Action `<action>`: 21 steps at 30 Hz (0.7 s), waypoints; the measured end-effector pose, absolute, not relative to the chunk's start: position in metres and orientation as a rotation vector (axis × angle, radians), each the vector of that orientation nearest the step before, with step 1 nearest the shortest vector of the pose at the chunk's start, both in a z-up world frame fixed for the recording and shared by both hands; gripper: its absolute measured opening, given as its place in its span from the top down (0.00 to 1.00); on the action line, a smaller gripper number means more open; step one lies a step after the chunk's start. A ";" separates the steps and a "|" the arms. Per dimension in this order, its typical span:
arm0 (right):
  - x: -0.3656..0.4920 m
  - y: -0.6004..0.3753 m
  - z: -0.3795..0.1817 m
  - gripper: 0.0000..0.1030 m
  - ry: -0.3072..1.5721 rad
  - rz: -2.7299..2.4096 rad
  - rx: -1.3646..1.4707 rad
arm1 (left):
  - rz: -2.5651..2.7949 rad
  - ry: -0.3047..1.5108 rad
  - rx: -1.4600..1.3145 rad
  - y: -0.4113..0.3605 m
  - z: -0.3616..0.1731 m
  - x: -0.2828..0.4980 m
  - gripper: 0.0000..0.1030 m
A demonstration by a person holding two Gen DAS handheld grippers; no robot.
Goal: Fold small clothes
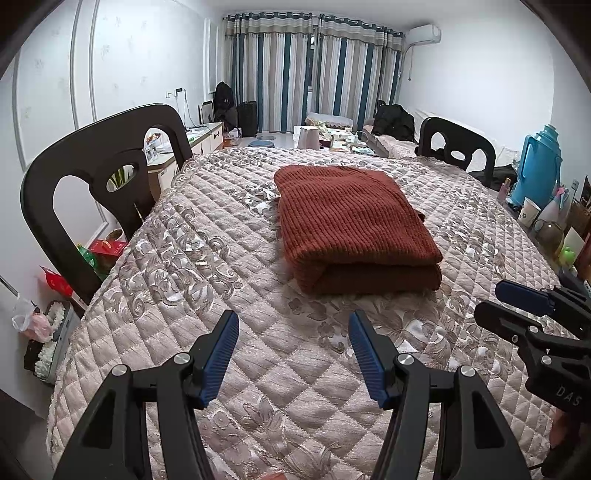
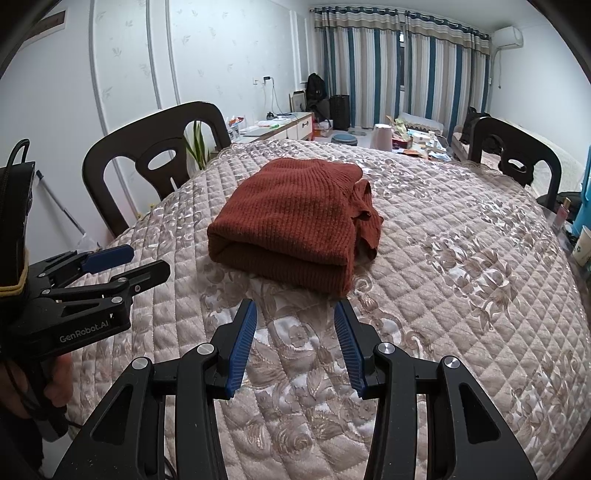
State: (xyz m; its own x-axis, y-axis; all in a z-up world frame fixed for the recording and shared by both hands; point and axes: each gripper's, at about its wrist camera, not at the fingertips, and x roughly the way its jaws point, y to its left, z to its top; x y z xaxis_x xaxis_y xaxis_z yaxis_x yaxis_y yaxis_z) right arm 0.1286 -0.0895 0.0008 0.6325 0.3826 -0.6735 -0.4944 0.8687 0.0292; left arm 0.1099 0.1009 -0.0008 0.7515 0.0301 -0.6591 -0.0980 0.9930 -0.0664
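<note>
From my left wrist camera I look across a table covered with a quilted beige cloth (image 1: 177,258) with a floral pattern. The rust-red knitted sweater (image 1: 351,225) lies folded into a thick rectangle near the middle of it, its folded edge facing me. My left gripper (image 1: 293,325) hovers short of that edge, fingers spread with only bare quilt between the blue pads, holding nothing. At the right border my right gripper (image 1: 487,299) comes in, also apart from the sweater. A dark chair (image 1: 92,177) stands at the table's left edge and a second chair (image 1: 458,147) at the far right corner. Along the right edge things crowd together: a blue thermos jug (image 1: 541,166), a paper cup (image 1: 529,211) and small bottles. Striped curtains (image 1: 314,70) close the far wall, with an air conditioner (image 1: 424,35) high to their right. The open quilt lies to the left of and in front of the sweater.

From my right wrist camera the sweater (image 2: 295,221) sits just ahead and slightly left, and a loose bunch of knit sticks out on its right side. My right gripper (image 2: 295,314) stands partly open over bare quilt, gripping nothing, close to the sweater's near corner but not touching. My left gripper (image 2: 147,262) enters from the left, its fingers apart and empty, with my hand (image 2: 55,380) on its handle below. The right half of the cloth (image 2: 480,277) is bare out to the rounded edge. The left chair (image 2: 155,166) and right chair (image 2: 517,155) stand at the far side, with a pale kettle (image 2: 382,136) on a cluttered surface beyond.
</note>
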 end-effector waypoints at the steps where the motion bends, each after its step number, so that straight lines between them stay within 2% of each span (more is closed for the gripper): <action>1: 0.129 -0.089 0.001 0.57 0.730 0.504 -0.164 | 0.071 0.718 -0.098 0.101 -0.001 0.110 0.37; 21: 0.128 -0.089 0.002 0.57 0.730 0.508 -0.164 | 0.090 0.730 -0.096 0.099 -0.004 0.108 0.37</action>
